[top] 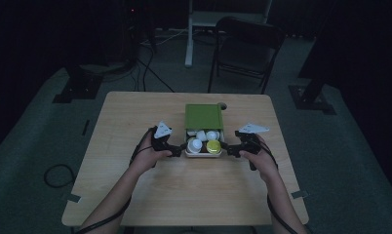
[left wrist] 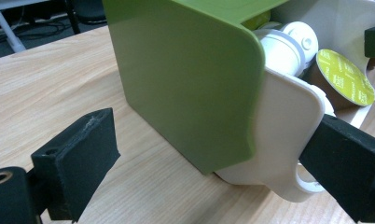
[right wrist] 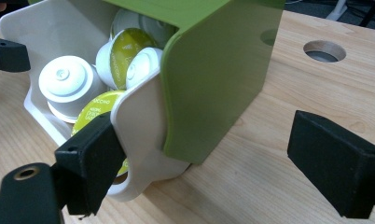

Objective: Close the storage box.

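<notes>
Looking down, I am seeing both my claws flanking the white drawer (top: 203, 152) pulled from its green sleeve (top: 204, 116) mid-worktop (top: 135, 195). My left claw (left wrist: 213, 163) and right claw (right wrist: 213, 163) are gaping wide, each with one jaw touching a drawer corner; capsules (right wrist: 66, 86) are lying inside.

The green box (top: 204, 116) with its pulled-out white drawer (top: 203, 153) fills the space between the 2 grippers, left gripper (top: 177, 151) and right gripper (top: 227, 149), each with 1 jaw against a drawer side wall and the other jaw standing off over bare table (top: 184, 190). Capsules (top: 204, 141) crowd the drawer. Behind the right gripper's outer jaw, a round hole (right wrist: 324, 50) breaks the tabletop.
</notes>
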A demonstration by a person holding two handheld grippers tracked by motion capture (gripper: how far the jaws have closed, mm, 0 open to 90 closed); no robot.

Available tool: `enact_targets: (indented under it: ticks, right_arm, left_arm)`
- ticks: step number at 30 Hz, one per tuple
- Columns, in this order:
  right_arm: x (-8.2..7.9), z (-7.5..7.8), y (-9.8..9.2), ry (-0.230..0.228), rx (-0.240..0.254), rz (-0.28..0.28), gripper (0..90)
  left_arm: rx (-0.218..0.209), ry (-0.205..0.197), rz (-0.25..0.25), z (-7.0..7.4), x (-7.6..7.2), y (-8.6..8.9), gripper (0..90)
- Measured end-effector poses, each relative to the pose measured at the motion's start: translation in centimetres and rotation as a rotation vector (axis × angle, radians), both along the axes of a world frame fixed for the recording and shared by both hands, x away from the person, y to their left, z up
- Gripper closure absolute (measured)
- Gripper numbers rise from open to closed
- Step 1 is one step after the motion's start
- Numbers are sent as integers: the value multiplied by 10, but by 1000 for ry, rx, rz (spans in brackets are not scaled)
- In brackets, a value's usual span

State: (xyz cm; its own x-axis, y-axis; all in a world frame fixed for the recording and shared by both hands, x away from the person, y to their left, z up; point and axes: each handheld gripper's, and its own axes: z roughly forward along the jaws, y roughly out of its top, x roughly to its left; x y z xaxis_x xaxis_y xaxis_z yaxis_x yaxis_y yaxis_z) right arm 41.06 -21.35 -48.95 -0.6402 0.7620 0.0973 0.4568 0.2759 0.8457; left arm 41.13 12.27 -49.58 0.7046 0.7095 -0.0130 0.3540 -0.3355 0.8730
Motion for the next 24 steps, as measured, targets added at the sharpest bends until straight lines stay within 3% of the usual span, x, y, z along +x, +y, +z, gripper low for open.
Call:
enact_targets:
  ticks: [12,24]
  right_arm:
    - [11,0,2,-2,-11,-15,118]
    - [17,1,4,-11,-24,-37,109]
  left_arm:
    - [19,-21,12,1,9,-2,56]
    - [25,-13,28,3,15,-3,57]
